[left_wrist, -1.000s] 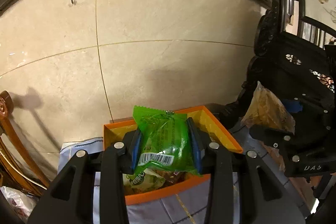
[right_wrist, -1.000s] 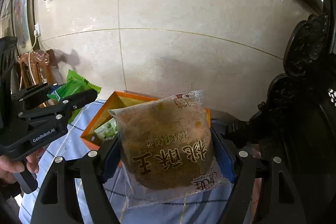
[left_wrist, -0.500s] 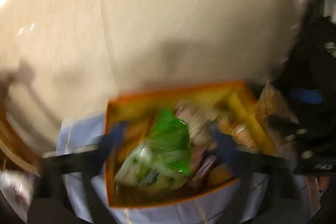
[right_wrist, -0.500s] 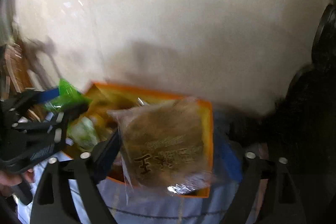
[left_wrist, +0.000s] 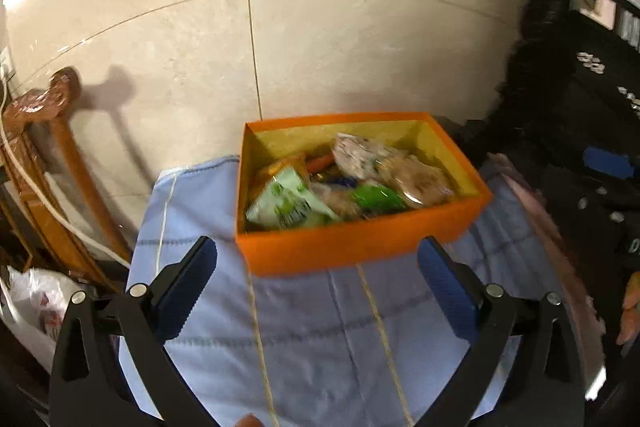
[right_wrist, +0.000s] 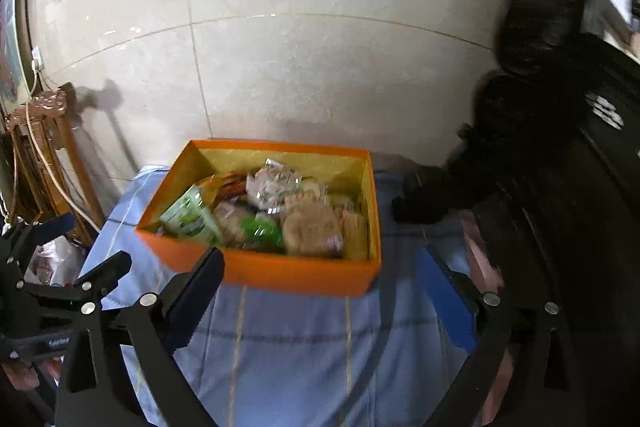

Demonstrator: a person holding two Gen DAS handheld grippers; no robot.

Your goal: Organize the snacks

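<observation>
Snacks point(left_wrist: 348, 187) lay jumbled in the orange box point(left_wrist: 360, 247), its long axis across my view; labels too blurred to read. My left gripper point(left_wrist: 316, 279) and right gripper point(right_wrist: 320, 291) had just opened wide, both empty.

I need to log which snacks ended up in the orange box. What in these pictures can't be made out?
- Lower packets in the orange box: both views, buried under the top packets.
- Print on the green-and-white packet: both views, blurred.
- Print on the round brown pastry packet: right wrist view, motion blur.
- Tablecloth near edge: both views, cut off by the frame and gripper bodies.
</observation>
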